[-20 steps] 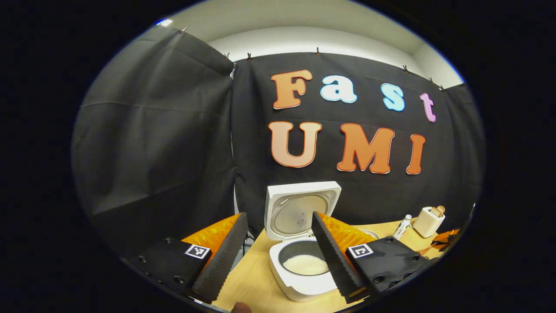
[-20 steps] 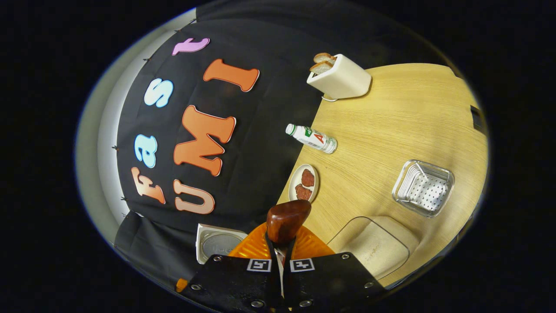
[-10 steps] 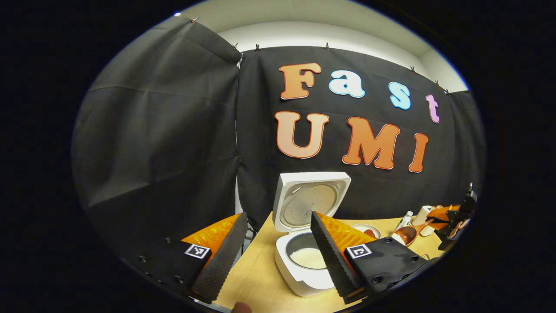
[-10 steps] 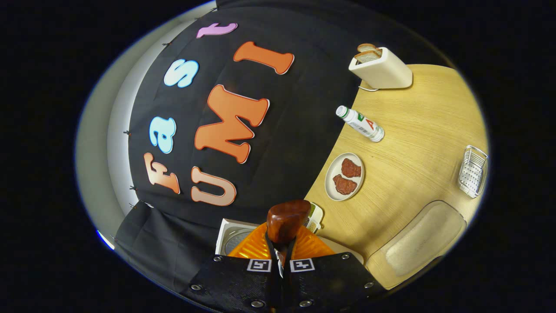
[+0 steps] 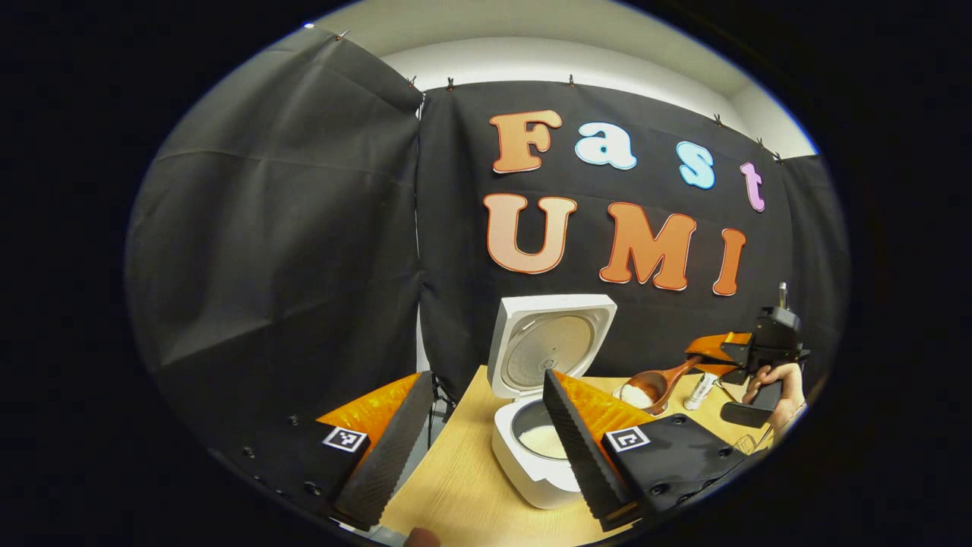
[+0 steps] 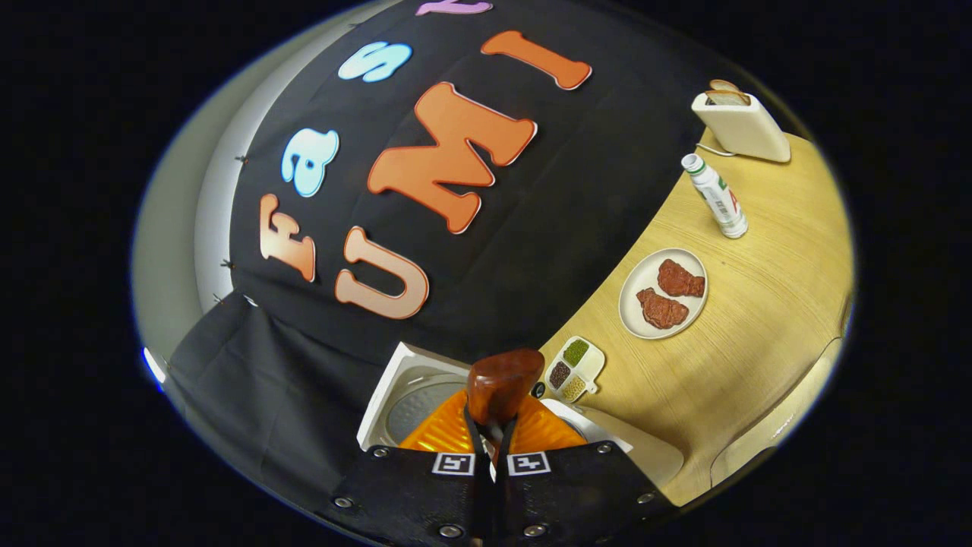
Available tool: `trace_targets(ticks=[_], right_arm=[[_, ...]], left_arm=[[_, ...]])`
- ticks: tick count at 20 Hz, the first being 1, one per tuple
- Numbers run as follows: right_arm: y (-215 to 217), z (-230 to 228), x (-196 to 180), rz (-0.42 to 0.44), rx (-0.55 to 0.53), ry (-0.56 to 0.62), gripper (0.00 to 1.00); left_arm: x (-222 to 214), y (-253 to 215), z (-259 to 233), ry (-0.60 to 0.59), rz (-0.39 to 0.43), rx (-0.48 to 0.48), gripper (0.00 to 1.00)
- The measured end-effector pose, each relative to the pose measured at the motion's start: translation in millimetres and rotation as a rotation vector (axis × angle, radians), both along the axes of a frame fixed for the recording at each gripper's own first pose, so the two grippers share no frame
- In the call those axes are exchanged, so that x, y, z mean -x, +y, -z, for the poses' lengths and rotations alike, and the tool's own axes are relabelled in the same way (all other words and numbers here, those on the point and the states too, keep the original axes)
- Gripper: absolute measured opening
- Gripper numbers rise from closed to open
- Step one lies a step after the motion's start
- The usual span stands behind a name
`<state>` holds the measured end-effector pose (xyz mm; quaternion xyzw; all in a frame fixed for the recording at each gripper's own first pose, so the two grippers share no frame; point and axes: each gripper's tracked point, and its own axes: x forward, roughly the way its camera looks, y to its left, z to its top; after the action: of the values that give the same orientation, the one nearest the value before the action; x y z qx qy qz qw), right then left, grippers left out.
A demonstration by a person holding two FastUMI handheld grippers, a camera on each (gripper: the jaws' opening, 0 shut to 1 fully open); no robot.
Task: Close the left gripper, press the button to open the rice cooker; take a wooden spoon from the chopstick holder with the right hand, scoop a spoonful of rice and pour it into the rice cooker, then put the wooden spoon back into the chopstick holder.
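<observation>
Right gripper (image 6: 490, 448) pinching wooden spoon (image 5: 651, 386) of rice beside open rice cooker (image 5: 541, 395), left gripper (image 5: 486, 448) spread

The rice cooker (image 5: 543, 456) looks like smooth white plastic, its pot dull metal. The wooden spoon (image 5: 654, 384) shines glossy brown above a matt, pale-grained wooden table (image 6: 748, 319).

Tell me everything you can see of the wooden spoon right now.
The wooden spoon is dark reddish-brown, glossy wood. In the left gripper view its bowl carries a white heap of rice, and its handle runs up and right into the right gripper, which is shut on it. It hangs in the air beside the open rice cooker, not yet over the pot. In the right gripper view its rounded back sticks out past the fingers.
</observation>
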<state>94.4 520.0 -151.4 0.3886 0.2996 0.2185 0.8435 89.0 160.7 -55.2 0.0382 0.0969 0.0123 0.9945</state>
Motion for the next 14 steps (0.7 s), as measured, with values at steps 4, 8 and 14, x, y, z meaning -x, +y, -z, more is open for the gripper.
trace_targets(ticks=[4, 8, 14], right_arm=[[17.0, 1.8, 0.0, -0.03, 0.118, -0.085, 0.02], [26.3, -8.0, 0.6, -0.052, 0.202, -0.178, 0.01], [39.8, -21.2, 5.8, -0.103, 0.311, -0.312, 0.01]], left_arm=[[1.6, 7.1, 3.4, 0.01, -0.009, 0.009, 0.99], [8.2, 13.3, -0.6, 0.005, -0.018, 0.013, 0.99], [15.1, 18.2, -6.1, -0.002, -0.027, 0.011, 0.99]])
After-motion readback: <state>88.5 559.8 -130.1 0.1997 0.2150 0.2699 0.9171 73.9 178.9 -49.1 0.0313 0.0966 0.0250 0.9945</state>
